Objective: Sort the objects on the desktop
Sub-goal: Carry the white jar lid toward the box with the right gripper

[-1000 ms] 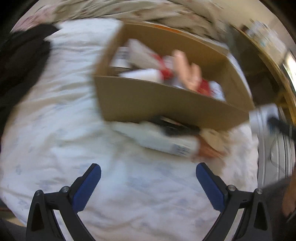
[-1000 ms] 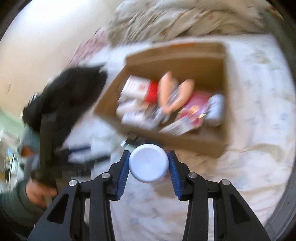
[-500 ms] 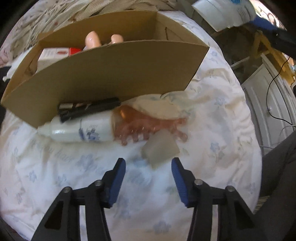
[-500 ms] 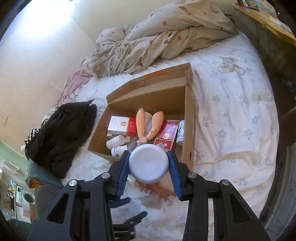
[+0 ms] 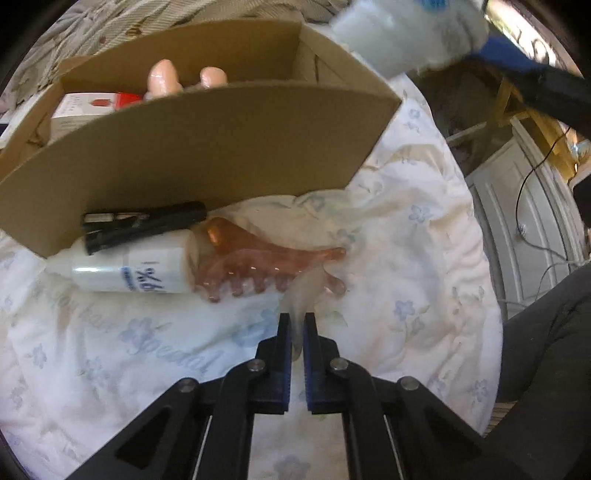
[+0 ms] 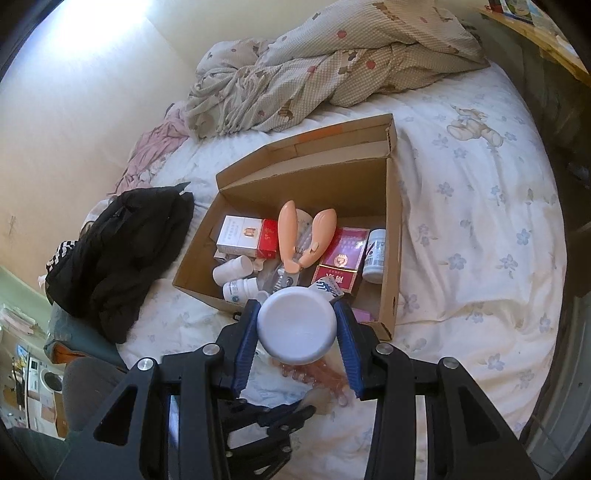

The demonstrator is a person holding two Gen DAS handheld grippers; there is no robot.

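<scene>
My left gripper [image 5: 296,321] is shut on a small translucent whitish piece [image 5: 308,288] and points steeply down at the flowered bedsheet. Just beyond it lie an orange see-through comb [image 5: 258,258], a white bottle [image 5: 129,269] and a black clip [image 5: 147,221], all against the near wall of a cardboard box [image 5: 203,147]. My right gripper [image 6: 297,321] is shut on a round white jar [image 6: 297,325], held above the box's near wall [image 6: 391,221]. In the left wrist view the jar [image 5: 399,33] shows at the top right. The left gripper's [image 6: 295,411] black frame shows low in the right wrist view.
The box holds red and white packs [image 6: 247,236], a peach two-pronged item [image 6: 306,236] and small white bottles [image 6: 375,254]. A black garment [image 6: 122,251] lies left of the box and a crumpled blanket [image 6: 332,66] behind it. A white cabinet [image 5: 517,221] stands past the bed's right edge.
My left gripper swung to the box's near right side, then closed from wide open onto the translucent piece. The right gripper, still holding the jar, drew back and rose a little.
</scene>
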